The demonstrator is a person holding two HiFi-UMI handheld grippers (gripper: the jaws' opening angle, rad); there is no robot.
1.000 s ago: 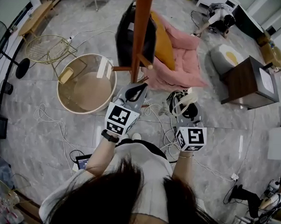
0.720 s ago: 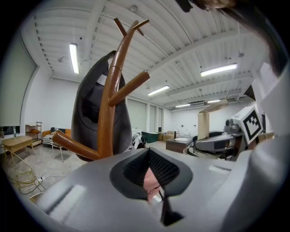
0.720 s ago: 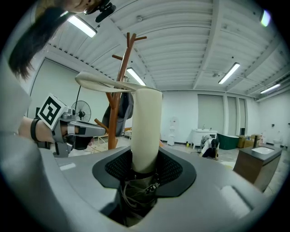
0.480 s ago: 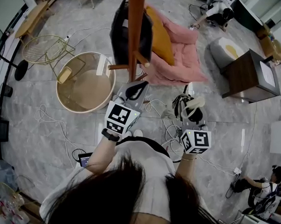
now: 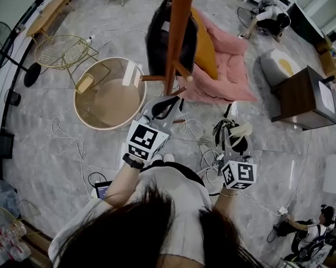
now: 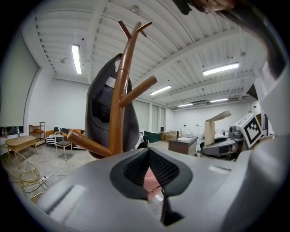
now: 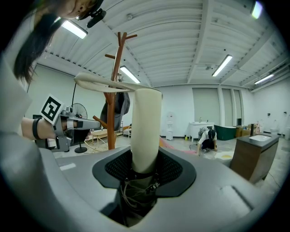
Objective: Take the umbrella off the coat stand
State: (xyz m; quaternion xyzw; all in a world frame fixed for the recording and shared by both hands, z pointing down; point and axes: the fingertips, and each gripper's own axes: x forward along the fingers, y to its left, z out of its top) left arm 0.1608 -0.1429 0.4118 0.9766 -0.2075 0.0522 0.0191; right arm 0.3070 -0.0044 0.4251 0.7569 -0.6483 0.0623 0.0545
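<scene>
Our right tongs (image 5: 232, 140) are clamped on the umbrella (image 5: 240, 130). Over the last second they have drawn back from the stand (image 5: 176, 42) and sunk a little, with the grip unaltered. The left tongs (image 5: 170, 102) have kept their place, close in front of the stand's pole. We judge that the umbrella is off its peg. Nothing of it touches the stand, and bare floor (image 5: 55, 170) shows between the two. The task looks as good as done, and all that seems left is to carry the umbrella away or set it down.

The head view gives us the layout: a black bag (image 5: 161, 39) hangs on the stand, with a pink cushion (image 5: 232, 72) on the floor beyond. It does not show either grip. The right gripper view does. The umbrella's cream stem stands upright between the pads, which press on its lower end, with dark cords bunched beneath. The stand is well behind it, to the left. The left gripper view shows those pads meeting at the tips with nothing held. Only the cushion shows through the gap below them, and the stand and bag rise just ahead.
</scene>
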